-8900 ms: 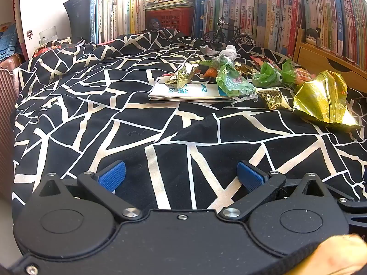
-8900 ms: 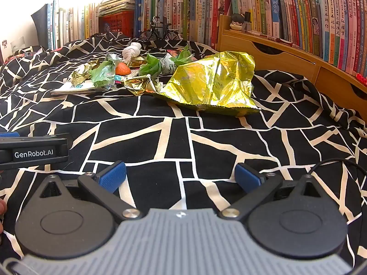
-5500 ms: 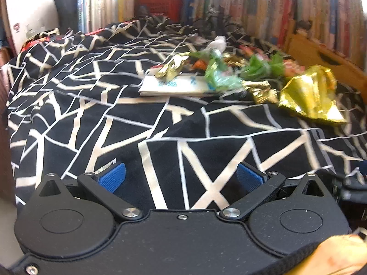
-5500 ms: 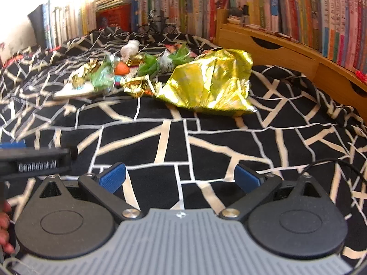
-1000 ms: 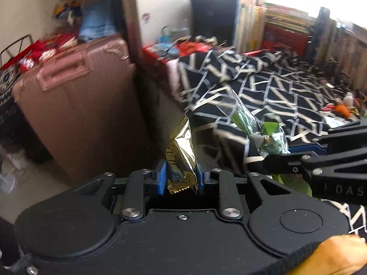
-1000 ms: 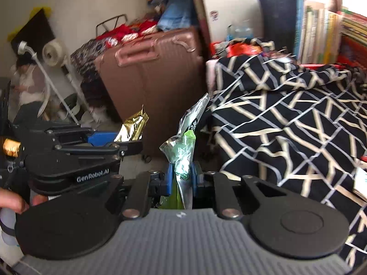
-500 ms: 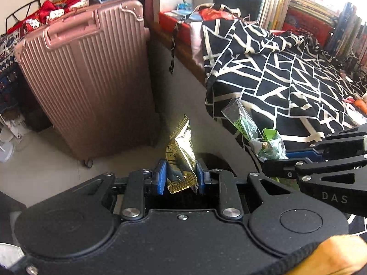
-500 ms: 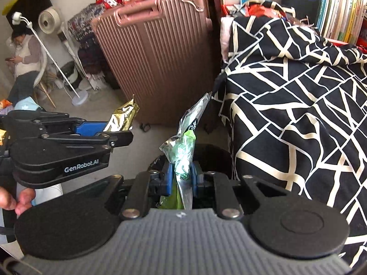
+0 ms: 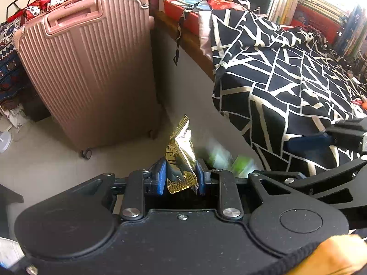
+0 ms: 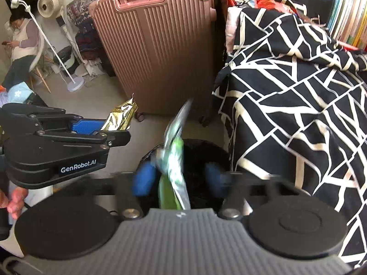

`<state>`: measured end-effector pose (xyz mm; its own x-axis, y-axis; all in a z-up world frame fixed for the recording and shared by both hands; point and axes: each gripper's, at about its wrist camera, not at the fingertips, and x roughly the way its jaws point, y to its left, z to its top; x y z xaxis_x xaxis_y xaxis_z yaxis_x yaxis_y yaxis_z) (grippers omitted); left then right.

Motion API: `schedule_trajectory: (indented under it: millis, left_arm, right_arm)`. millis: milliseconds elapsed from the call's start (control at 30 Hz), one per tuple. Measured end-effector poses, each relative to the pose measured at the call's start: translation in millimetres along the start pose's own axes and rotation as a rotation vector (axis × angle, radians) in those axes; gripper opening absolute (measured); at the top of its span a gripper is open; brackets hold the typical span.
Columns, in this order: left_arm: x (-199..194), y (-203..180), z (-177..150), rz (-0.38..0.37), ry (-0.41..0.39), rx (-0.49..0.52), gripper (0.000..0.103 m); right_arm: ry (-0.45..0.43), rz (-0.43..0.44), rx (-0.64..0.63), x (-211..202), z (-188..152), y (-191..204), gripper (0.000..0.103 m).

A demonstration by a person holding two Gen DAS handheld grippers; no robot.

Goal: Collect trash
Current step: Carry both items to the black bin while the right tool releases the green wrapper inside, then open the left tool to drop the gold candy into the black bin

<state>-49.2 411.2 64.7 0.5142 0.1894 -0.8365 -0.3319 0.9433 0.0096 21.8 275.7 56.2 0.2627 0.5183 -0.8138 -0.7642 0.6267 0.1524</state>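
Left gripper (image 9: 179,178) clamps a gold wrapper (image 9: 181,158), its top pointing to 12 o'clock. Right gripper (image 10: 181,178), blurred, has its blue pads spread, with a green wrapper (image 10: 174,160) loose between them above a black bin (image 10: 206,151). Pink suitcase (image 10: 160,45) stands at 12 o'clock beyond the bin. Black-and-white bedspread (image 10: 298,105) fills 2 to 4 o'clock. At 10 o'clock, far off, a seated person (image 10: 21,45).
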Motion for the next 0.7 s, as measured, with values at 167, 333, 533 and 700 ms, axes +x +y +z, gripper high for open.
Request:
schedule_trajectory:
  millis: [167, 333, 533, 700]
  left_arm:
    - [4, 2, 3, 0.009, 0.004, 0.000, 0.025]
    - [7, 1, 8, 0.008, -0.002, 0.010, 0.031]
    - [5, -4, 13, 0.036, -0.041, 0.014, 0.088]
    - [8, -5, 16, 0.044, -0.040, 0.009, 0.094]
  right_arm:
    - [-0.014, -0.025, -0.030, 1, 3, 1, 0.086]
    - [-0.028, -0.051, -0.036, -1, 3, -2, 0.089]
    - [-0.073, -0.185, -0.079, -18, 0, -15, 0.090]
    - [-0.085, -0.221, -0.050, -26, 0, -30, 0.092]
